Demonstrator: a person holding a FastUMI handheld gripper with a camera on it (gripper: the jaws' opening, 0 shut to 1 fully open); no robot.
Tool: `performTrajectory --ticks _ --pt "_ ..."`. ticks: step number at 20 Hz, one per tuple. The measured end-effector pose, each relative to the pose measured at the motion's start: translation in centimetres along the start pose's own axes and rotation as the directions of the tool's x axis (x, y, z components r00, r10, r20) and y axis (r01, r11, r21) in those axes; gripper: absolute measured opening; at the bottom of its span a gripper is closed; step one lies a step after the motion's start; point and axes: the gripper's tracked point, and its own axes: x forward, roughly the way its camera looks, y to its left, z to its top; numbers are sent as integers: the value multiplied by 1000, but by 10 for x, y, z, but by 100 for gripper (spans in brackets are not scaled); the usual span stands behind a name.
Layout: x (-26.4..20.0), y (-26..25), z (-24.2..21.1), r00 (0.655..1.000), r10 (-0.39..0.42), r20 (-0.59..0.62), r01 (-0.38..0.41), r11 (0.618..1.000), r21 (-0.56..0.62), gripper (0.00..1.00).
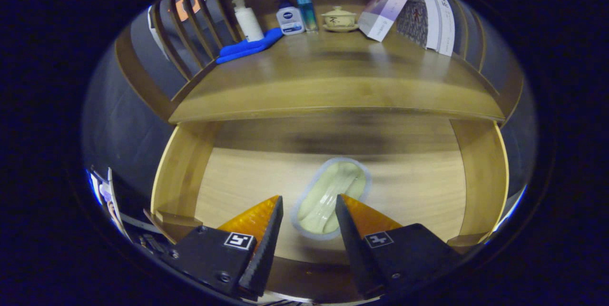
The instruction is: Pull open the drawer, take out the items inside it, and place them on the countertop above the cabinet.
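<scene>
The wooden drawer [181,172] is pulled out below the countertop [333,82]. On its pale floor lies an oval, pale green item in a clear wrapper [333,192], set at a slant. My gripper [309,203] hovers over the drawer, open, with its fingertips on either side of the item's near end. Whether the fingers touch the item I cannot tell. The drawer's back part is in shadow under the countertop.
At the countertop's back stand a white pump bottle [247,18], a small white and blue bottle [289,19], a blue-capped container [307,11], a lidded ceramic bowl [338,18], a tilted box [385,8] and leaning books [435,20]. A blue cloth [250,46] lies at left by wooden slats [183,34].
</scene>
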Motion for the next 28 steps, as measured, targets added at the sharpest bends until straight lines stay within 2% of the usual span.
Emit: performTrajectory --ticks 4,9,14,19,28 --pt "16 -11 -3 997 -48 -54 49 999 22 65" --pt "26 -16 -5 991 -126 -52 123 991 -58 53" --pt "23 -17 0 994 -94 -50 93 995 -21 21" --pt "-4 -24 5 993 -114 -9 113 992 -59 19" --pt "-85 -14 48 988 -81 133 95 990 -104 19"
